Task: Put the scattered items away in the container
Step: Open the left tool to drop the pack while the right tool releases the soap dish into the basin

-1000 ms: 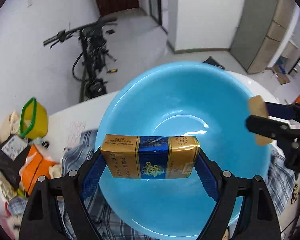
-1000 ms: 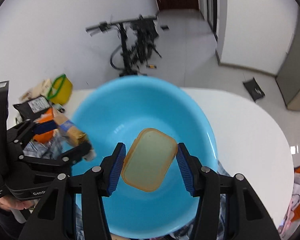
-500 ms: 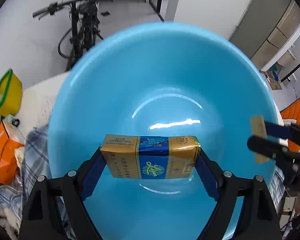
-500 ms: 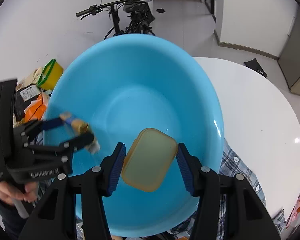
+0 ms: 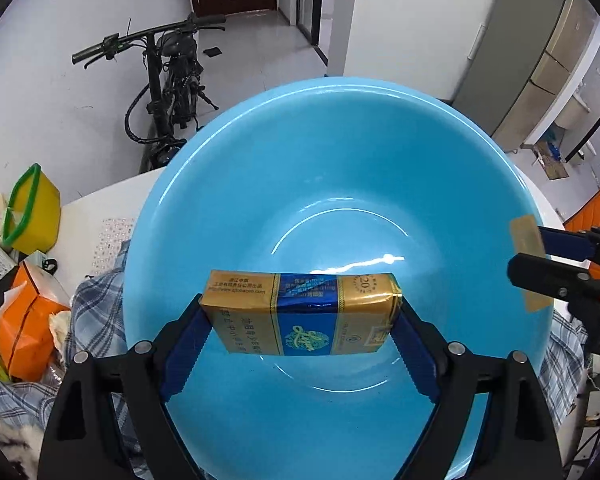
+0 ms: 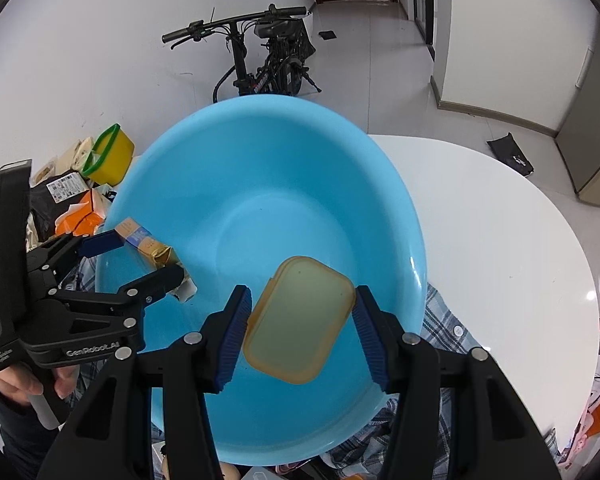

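A big light-blue basin (image 5: 340, 152) (image 6: 260, 184) stands on a white table, with nothing lying in it. My left gripper (image 5: 300, 320) is shut on a gold and blue cigarette pack (image 5: 304, 312) and holds it over the basin's near side; the pack also shows in the right wrist view (image 6: 148, 244). My right gripper (image 6: 300, 324) is shut on a flat amber plastic box (image 6: 300, 320) and holds it over the basin's right part. The box shows edge-on in the left wrist view (image 5: 528, 256).
A plaid cloth (image 5: 96, 320) lies under the basin. Left of it are an orange packet (image 5: 24, 320), a yellow tub with a green handle (image 5: 32, 212) and other clutter. The white table (image 6: 500, 248) stretches right. A bicycle (image 6: 268, 60) stands behind.
Both grippers have drawn back and tilted up from the basin, which looks smaller and lower in both views. Each still holds its item.
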